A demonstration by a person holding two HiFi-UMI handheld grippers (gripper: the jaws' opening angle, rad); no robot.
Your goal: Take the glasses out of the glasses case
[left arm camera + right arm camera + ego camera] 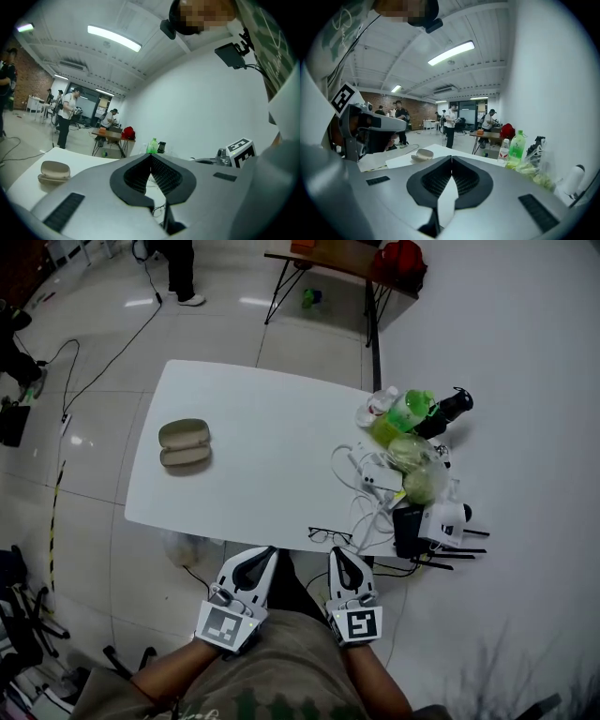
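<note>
Holding your left gripper (269, 552) and right gripper (335, 552) closed, empty, off the tabletop's (272, 456) near edge.
Glasses (330, 536) lie at that edge; glasses case (184, 443) sits toward the left edge.

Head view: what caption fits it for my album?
Glasses lie near the table edge, apart from the glasses case; left hand-held gripper and right hand-held gripper shut, empty.

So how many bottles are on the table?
2. A green bottle is near the table's far right corner, and a clear bottle sits just left of it. The pile of stuff there could hide more.
</note>
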